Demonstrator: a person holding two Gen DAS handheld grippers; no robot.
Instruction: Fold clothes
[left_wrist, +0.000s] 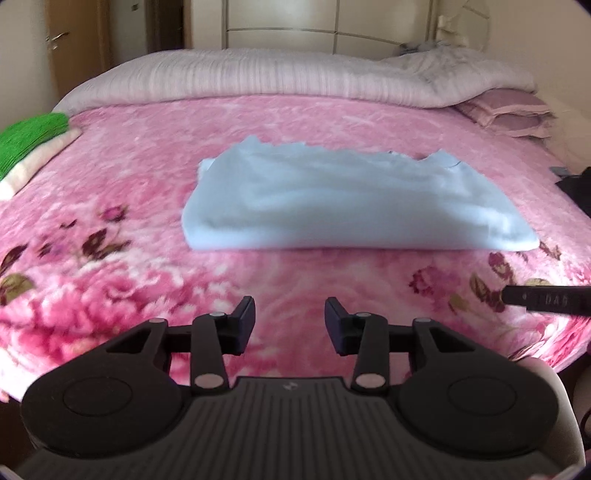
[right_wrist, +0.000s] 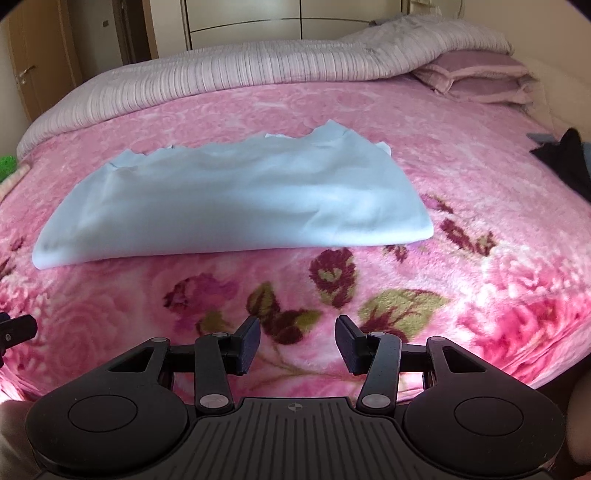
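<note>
Both grippers hover level over the near edge of the pink flowered blanket (left_wrist: 147, 177), pointing toward the folded light blue shirt (left_wrist: 343, 199), which lies flat in the middle of the bed, well ahead of them. The left gripper (left_wrist: 290, 325) has its jaws spread with nothing between them, short of the shirt's near fold; the right gripper (right_wrist: 297, 343) sits likewise with jaws spread and empty. A green and cream pile (left_wrist: 33, 147) lies left of the shirt
</note>
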